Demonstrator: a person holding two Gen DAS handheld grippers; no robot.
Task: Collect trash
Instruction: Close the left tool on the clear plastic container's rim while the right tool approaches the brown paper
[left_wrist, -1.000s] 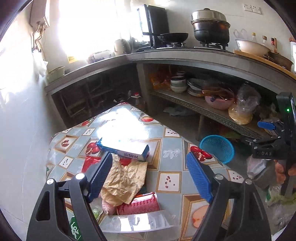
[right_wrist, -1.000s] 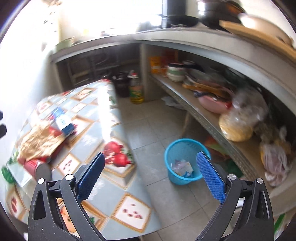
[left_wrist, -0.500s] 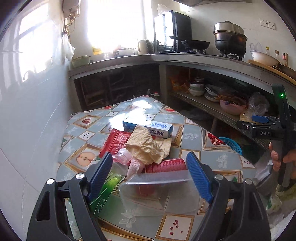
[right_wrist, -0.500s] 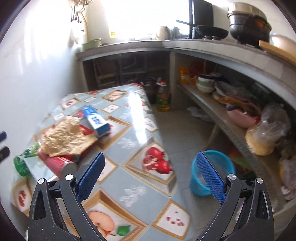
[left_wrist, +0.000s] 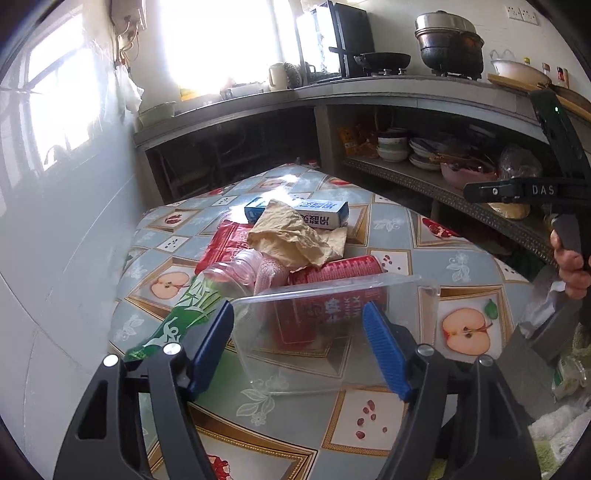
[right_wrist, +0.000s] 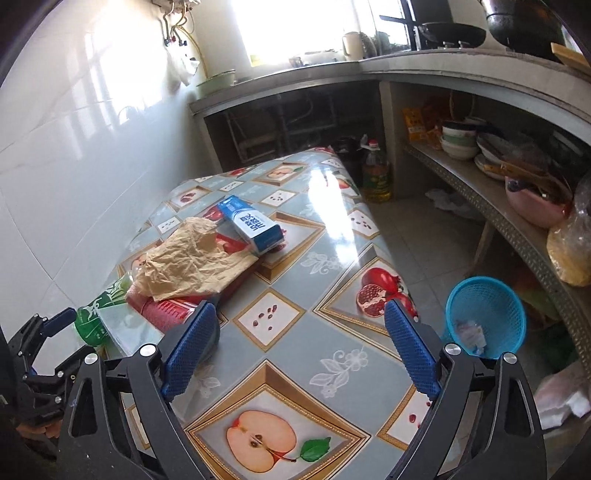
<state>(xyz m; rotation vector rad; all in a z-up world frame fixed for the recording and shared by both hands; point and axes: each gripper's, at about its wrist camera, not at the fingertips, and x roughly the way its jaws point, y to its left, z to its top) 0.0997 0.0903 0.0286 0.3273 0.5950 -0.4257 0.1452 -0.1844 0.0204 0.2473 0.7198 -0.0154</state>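
A heap of trash lies on the fruit-print table (left_wrist: 458, 258): a clear plastic container (left_wrist: 332, 317), a red can (left_wrist: 336, 269), crumpled brown paper (left_wrist: 291, 236), a blue-and-white box (left_wrist: 314, 212), a green-labelled bottle (left_wrist: 192, 310) and a red wrapper (left_wrist: 221, 243). My left gripper (left_wrist: 301, 343) is low at the heap's near side, its jaws closing, with the container's near part between them and the pads apart from it. My right gripper (right_wrist: 301, 347) hangs over bare table right of the brown paper (right_wrist: 192, 258), jaws closing on nothing. A blue basket (right_wrist: 487, 317) stands on the floor.
A white tiled wall runs along the table's left side. A concrete counter (right_wrist: 461, 74) with a crowded lower shelf (right_wrist: 498, 218) curves behind and to the right. An oil bottle (right_wrist: 376, 173) stands on the floor beyond the table. A hand holds the right gripper (left_wrist: 535, 190).
The left gripper has drawn back and sunk to the heap's near side, and its jaws have narrowed around the clear container. The right gripper has swung left from the floor and basket onto the table, jaws slightly narrower.
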